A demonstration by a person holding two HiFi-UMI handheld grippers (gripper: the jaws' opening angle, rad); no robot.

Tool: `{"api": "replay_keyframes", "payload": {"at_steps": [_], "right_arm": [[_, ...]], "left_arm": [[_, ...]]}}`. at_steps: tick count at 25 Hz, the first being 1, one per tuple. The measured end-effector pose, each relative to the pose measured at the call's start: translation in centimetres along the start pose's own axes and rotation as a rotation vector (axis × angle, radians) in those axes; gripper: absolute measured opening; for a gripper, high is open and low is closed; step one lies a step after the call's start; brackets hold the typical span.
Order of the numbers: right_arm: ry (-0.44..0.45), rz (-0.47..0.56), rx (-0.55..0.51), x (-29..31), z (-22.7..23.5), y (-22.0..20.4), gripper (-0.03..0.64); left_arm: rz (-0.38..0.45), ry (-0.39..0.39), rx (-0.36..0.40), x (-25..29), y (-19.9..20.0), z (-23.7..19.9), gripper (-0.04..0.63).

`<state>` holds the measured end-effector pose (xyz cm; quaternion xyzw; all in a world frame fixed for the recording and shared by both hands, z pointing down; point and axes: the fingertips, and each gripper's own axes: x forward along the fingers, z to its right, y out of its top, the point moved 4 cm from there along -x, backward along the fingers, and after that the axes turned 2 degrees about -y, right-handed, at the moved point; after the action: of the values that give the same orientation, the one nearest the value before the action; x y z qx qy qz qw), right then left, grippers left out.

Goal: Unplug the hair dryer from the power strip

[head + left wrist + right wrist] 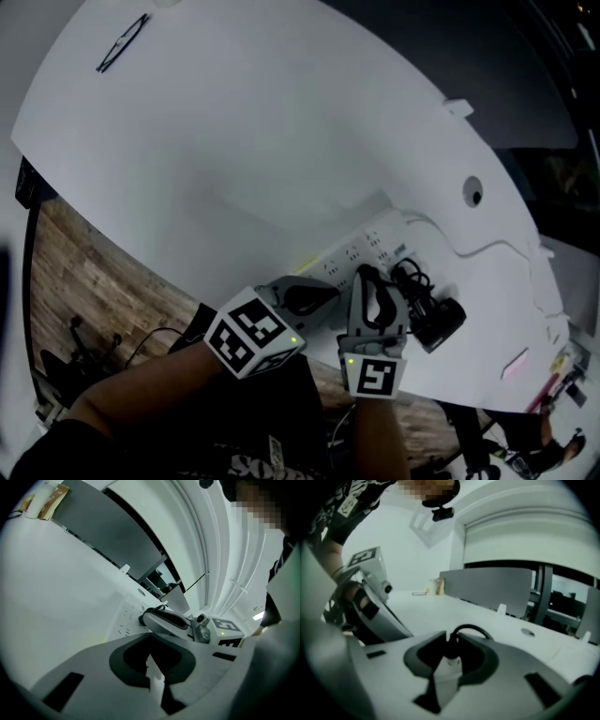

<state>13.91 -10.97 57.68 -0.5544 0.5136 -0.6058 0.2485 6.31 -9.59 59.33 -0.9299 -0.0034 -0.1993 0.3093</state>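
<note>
**Black plug (451,652) pinched by the right gripper (368,279)**

Its jaws close on the plug from both sides, and the cord (471,629) loops up just beyond them. The white power strip (361,248) lies just ahead of the tips, and the hair dryer (437,321) rests just to its right. The left gripper (323,292), close alongside, has its jaws drawn to a thin slit.

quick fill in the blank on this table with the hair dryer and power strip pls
1. The hair dryer lies on a ____ table.
2. A black ____ stands between the jaws of the right gripper.
3. The floor beside the table looks like ____ planks.

Missing words: white; cord; wooden
</note>
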Motion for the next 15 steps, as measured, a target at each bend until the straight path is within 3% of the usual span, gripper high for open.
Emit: {"api": "replay_keyframes", "payload": {"at_steps": [7,12,15], "right_arm": [[0.019,-0.242,-0.024,2.1,0.2,-2.1,0.124],[0.052,-0.147,0.092,1.0,0.6,-3.8,0.143],[0.108,-0.167,0.148,0.6,0.1,-4.0,0.164]], "left_arm": [[-0.035,0.011,0.014,1.3,-0.3,-0.8,0.028],[-0.079,0.032,0.03,1.8,-1.0,-0.6,0.028],[-0.1,0.059,0.049,1.8,-1.0,-0.9,0.028]]}}
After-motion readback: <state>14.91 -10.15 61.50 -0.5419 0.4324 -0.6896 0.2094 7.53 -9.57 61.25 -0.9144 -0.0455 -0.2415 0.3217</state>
